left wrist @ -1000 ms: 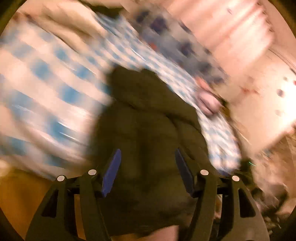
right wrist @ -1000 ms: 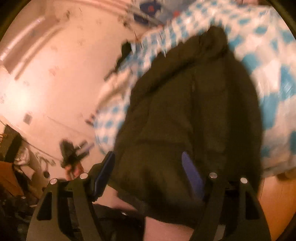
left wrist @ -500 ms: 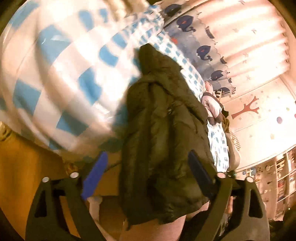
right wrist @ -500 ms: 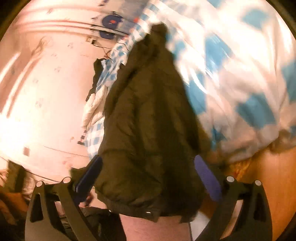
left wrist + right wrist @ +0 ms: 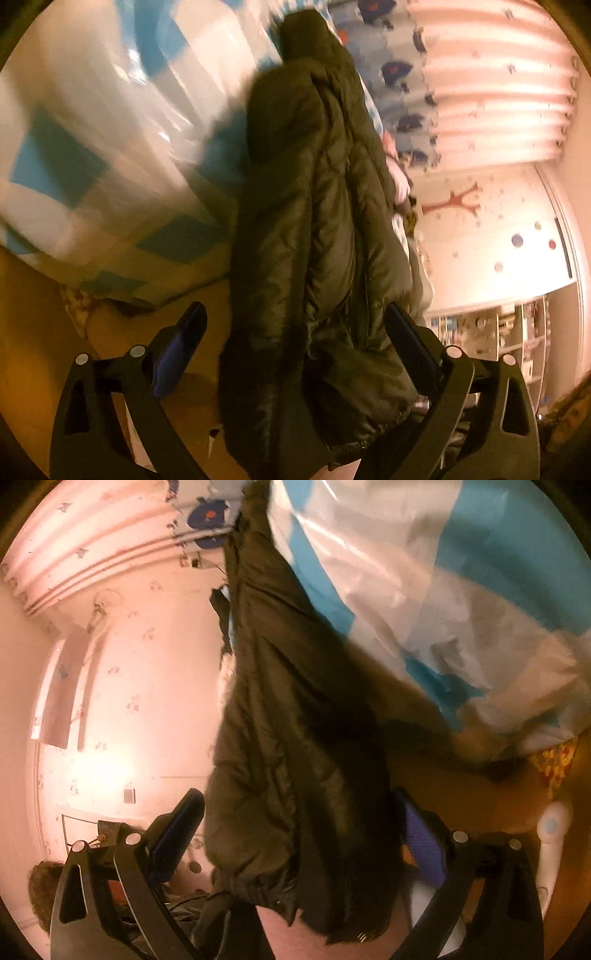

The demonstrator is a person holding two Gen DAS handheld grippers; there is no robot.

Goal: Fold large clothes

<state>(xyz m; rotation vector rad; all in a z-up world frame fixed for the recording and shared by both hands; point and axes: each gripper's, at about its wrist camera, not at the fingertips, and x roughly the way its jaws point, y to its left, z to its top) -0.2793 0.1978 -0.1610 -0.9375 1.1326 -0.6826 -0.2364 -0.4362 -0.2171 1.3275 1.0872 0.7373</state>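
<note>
Both grippers have dropped low since a second ago, and the dark puffer jacket now runs long and narrow up the blue-and-white checked bedding, its hem spilling over the bed's near edge. The left gripper has its fingers spreading, jacket between them, pads clear of it. The right gripper stands with fingers wide apart, the hem between them unpinched. Open bedding lies beside the jacket; the wooden bed frame shows below.
</note>
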